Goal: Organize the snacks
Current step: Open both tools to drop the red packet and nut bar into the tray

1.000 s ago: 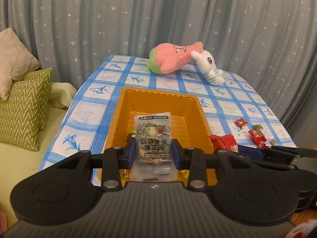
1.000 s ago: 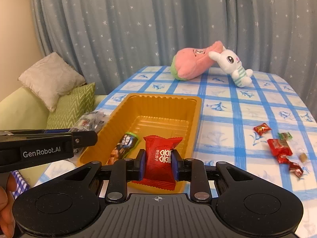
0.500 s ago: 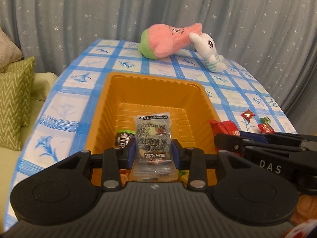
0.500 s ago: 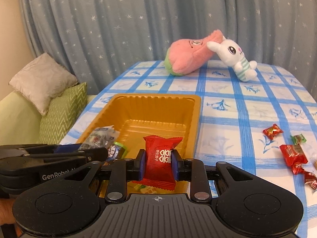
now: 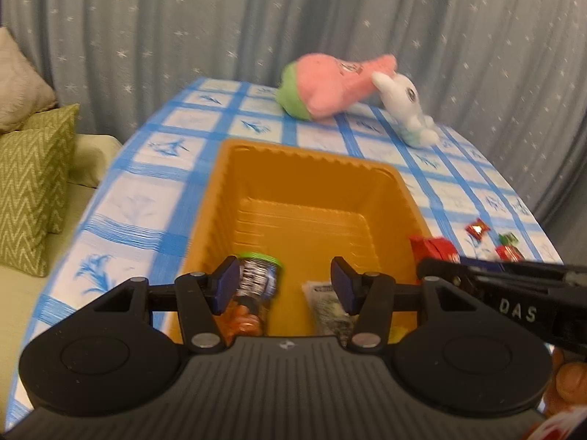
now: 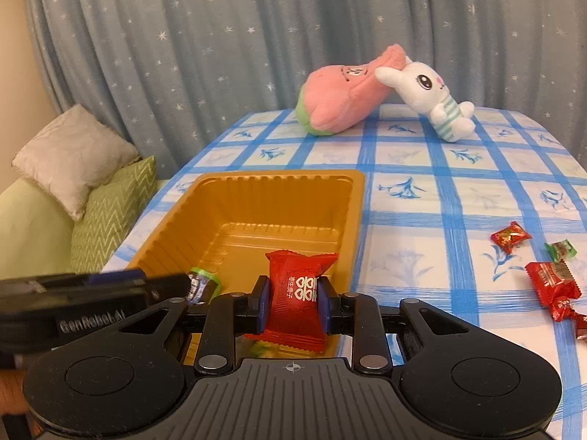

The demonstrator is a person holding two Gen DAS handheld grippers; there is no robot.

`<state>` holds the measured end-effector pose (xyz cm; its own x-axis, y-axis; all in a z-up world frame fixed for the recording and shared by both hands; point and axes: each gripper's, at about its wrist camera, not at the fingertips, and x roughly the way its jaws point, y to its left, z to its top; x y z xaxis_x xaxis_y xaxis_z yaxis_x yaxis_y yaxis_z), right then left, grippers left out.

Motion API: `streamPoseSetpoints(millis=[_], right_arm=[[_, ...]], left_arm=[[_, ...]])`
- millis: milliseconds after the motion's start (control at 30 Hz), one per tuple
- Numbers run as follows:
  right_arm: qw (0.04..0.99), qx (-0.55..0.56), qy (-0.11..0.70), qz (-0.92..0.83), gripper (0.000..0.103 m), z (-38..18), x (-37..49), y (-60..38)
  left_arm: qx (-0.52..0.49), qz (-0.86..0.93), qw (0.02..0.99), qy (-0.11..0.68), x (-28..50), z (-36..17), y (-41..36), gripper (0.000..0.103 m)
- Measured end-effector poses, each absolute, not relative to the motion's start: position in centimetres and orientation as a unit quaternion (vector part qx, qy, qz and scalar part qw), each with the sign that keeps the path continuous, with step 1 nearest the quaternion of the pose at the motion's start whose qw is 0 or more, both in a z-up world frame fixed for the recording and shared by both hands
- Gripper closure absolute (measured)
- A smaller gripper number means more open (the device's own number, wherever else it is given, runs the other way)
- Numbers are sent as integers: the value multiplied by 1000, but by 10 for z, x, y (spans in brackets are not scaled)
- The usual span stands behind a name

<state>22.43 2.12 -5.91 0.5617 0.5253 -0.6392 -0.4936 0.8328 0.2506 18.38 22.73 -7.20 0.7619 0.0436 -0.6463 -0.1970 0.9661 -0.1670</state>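
Step in hand: loading the orange tray [image 5: 308, 168]. The left gripper [image 5: 281, 284] has just been opening; its jaws stand spread, and the clear packet [image 5: 328, 306] lies below in the tray. The right gripper [image 6: 293, 302] pinches a red candy [image 6: 299, 293] above the tray's near end. Next, judged: release it there.

The rear of the scene is closed off by a grey-blue curtain [image 6: 205, 55] printed with small white stars. The tabletop [image 6: 458, 198] is covered by a blue-and-white checked cloth. To one side, a pale green sofa [image 6: 29, 234] is fitted with a beige cushion [image 6: 73, 154] and a green zigzag cushion [image 5: 33, 183]. Warm indoor lighting is provided.
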Motion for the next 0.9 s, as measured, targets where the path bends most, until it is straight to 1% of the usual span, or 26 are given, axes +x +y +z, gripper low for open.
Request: streamPoseSetpoints(millis=[267,300,333,400,500,667,733,833,900], right_arm=[[876,22,370,308,75,-60,221,31],[876,24,369,309,71,-60,221,31],[878,27,366,307,58,-60,221,30],[882,41,358,304,42,-56,220,24],[888,43,350,296,42,-50,217,15],[895,53,352,268,42,-41,204,-13],[897,55,358,254,42,-39,197,-25],[899,58,362,239,42,-33,186,-44],[901,55,364,229,42,-29,178,-54]], left_arm=[[-120,78,933,329,178,-69,234,52],[-117,80,933,330,178,-68,233,52],[-112,81,933,331,178,-68,233,50],[-106,83,934,331,176,-67,232,49],[-106,83,934,330,173,-64,231,49],[-95,84,937,326,166,-54,222,45],[-91,85,939,320,160,-46,215,41],[-88,81,942,314,150,-36,203,31],[-85,79,943,311,143,-29,194,28]])
